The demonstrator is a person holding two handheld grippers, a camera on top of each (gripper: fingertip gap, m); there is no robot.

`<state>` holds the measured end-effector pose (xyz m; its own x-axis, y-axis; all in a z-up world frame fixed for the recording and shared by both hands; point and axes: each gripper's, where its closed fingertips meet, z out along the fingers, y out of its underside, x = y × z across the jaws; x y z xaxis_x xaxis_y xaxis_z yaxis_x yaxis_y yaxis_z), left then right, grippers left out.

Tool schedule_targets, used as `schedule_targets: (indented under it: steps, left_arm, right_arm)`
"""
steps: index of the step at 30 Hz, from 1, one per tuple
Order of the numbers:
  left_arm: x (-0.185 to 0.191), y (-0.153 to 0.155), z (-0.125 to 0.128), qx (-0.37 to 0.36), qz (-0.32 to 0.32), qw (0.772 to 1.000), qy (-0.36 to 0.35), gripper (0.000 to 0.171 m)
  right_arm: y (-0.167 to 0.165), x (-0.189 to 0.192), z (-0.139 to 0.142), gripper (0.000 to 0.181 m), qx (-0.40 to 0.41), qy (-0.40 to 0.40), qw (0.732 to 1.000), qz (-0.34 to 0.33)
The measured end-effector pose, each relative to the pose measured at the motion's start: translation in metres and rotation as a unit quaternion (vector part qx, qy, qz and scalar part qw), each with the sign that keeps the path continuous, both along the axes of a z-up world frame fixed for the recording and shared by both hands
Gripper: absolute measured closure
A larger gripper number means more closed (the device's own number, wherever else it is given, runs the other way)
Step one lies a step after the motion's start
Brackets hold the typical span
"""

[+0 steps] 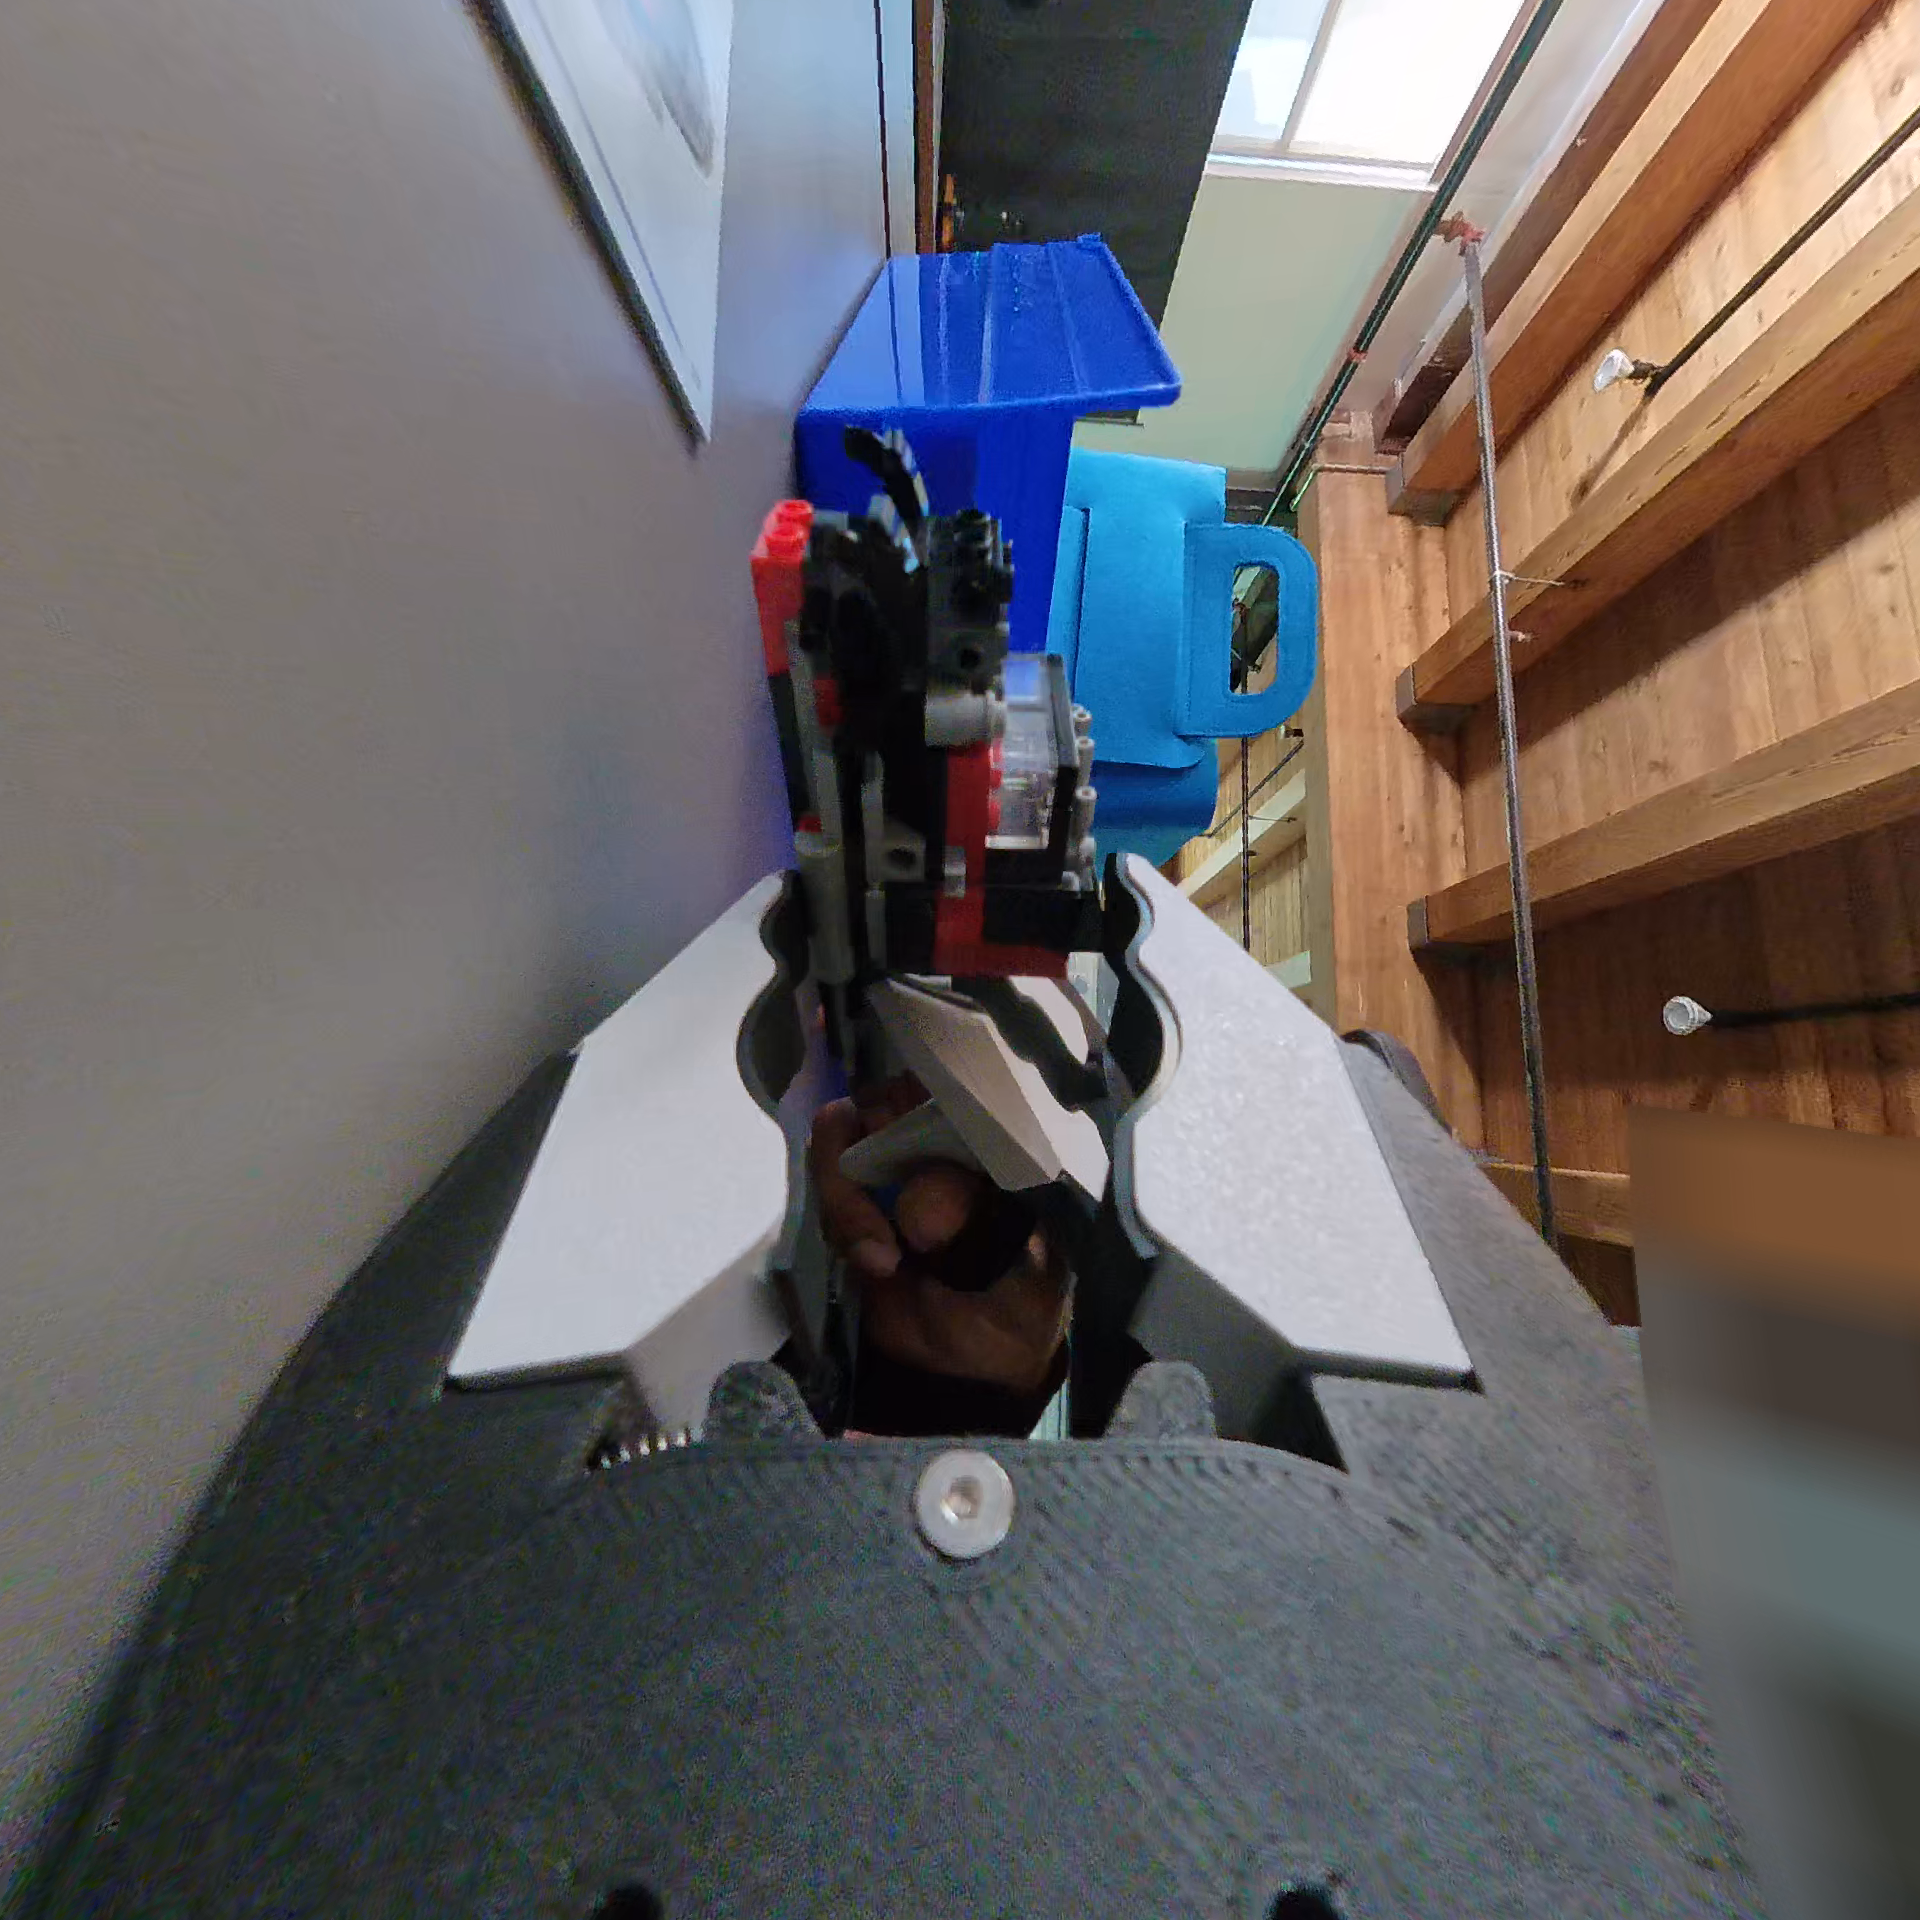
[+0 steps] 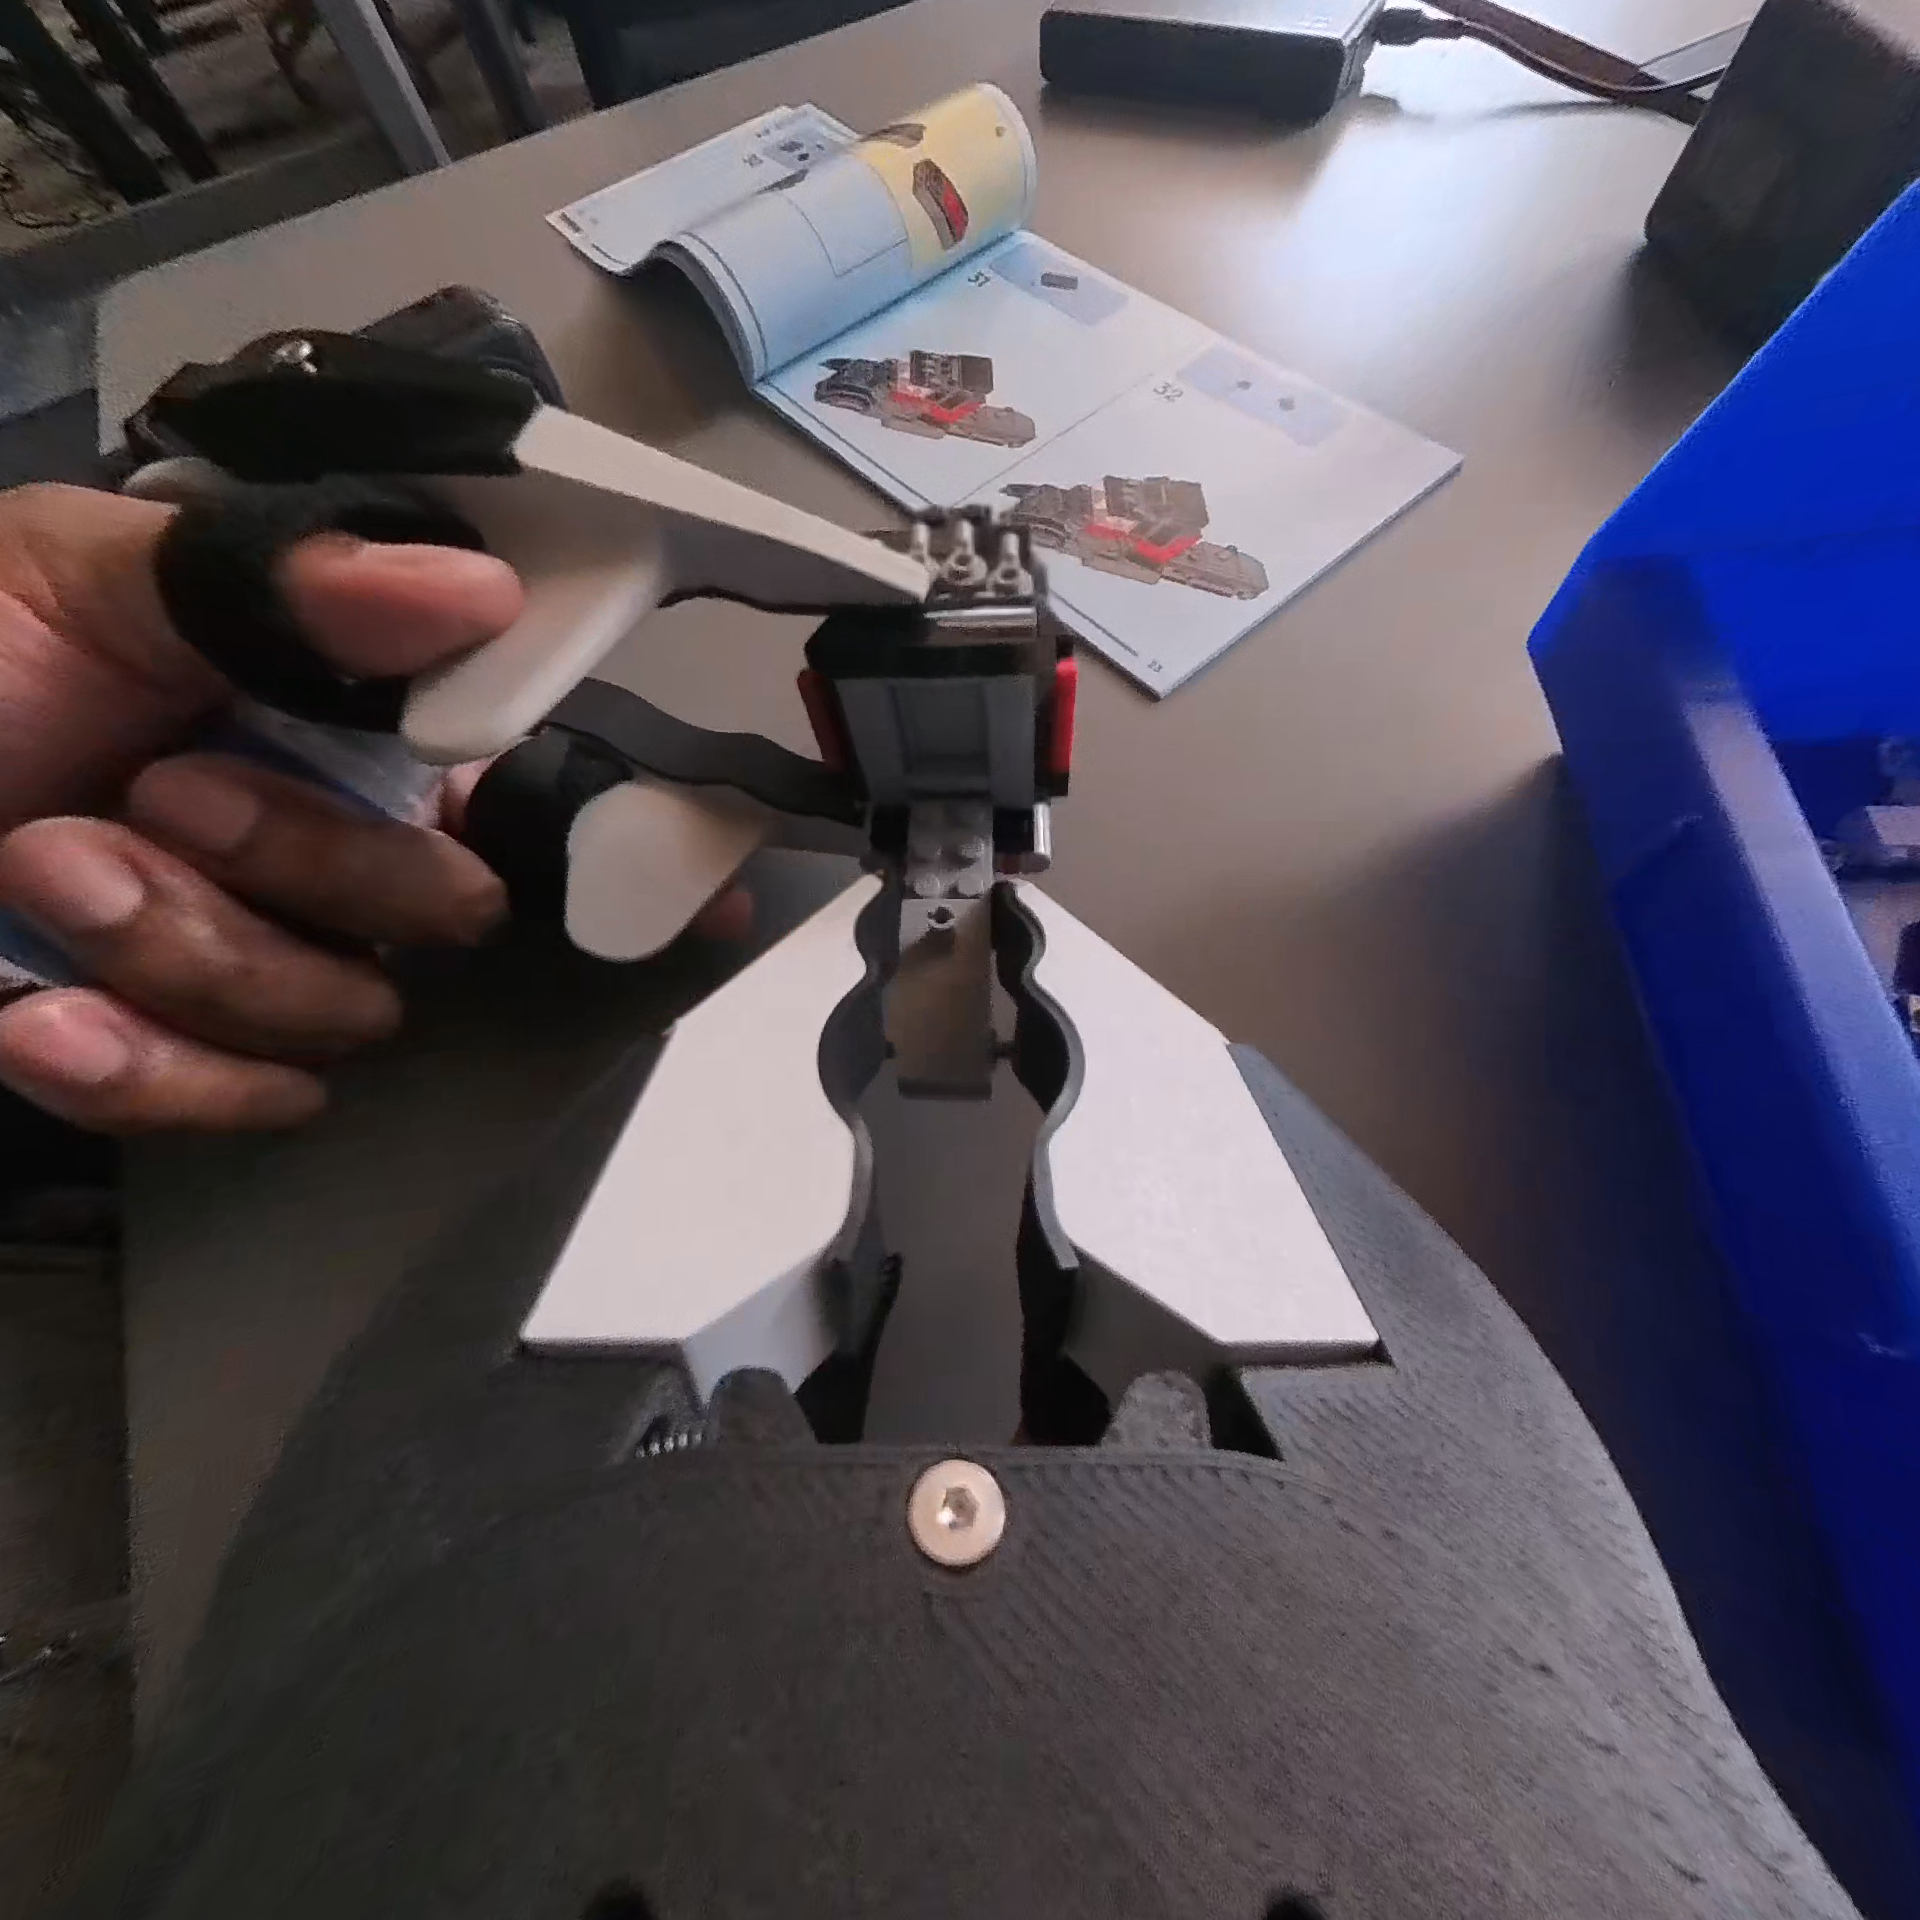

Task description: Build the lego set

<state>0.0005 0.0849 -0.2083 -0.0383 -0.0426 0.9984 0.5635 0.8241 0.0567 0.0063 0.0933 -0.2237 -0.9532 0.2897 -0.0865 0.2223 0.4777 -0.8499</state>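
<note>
The left gripper (image 1: 940, 904) is closed on the black and red lego model (image 1: 914, 727), which sticks out past its tips. The right gripper (image 2: 940, 904) pinches the grey end of the same model between narrow jaws.

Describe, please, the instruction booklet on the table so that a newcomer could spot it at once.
Start from the dark grey table in the right wrist view. Beyond the lego model held in the right tongs, the instruction booklet lies open and flat. It is the only pale blue paper item there, with its left pages curling upward.
</note>
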Motion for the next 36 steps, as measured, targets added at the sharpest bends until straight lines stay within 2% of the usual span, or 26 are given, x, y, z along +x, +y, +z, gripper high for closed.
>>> schedule_targets:
  steps: [11,14,17,22,26,31,33,36]
  left_arm:
    - [0.023,-0.007,0.000,-0.033,-0.060,0.998,0.018,0.105]
    - [0.031,-0.021,0.003,-0.069,-0.059,0.995,0.038,0.101]
    - [0.036,-0.042,0.003,-0.139,-0.047,0.987,0.070,0.100]
    - [0.038,-0.073,0.008,-0.258,-0.040,0.958,0.118,0.097]
    - [0.034,-0.089,0.009,-0.369,-0.050,0.916,0.146,0.091]
    - [0.028,-0.103,0.005,-0.474,-0.083,0.860,0.172,0.084]
    - [0.024,-0.105,0.004,-0.497,-0.097,0.841,0.188,0.082]
    - [0.018,-0.102,0.006,-0.484,-0.110,0.843,0.209,0.083]
  right_arm:
    - [-0.004,-0.012,0.001,0.164,0.004,-0.015,1.000,0.027]
    - [-0.003,-0.015,0.000,0.164,0.012,-0.017,0.999,0.030]
    - [-0.001,-0.019,-0.005,0.164,0.024,-0.018,0.999,0.029]
    - [0.006,-0.026,-0.021,0.164,0.070,-0.005,0.997,0.016]
    - [0.010,-0.026,-0.023,0.163,0.077,-0.003,0.997,0.011]
    - [0.019,-0.028,-0.018,0.143,0.056,-0.016,0.998,0.005]
    - [0.023,-0.027,-0.013,0.139,0.037,-0.025,0.999,0.007]
    - [0.033,-0.025,-0.006,0.137,0.008,-0.029,1.000,0.002]
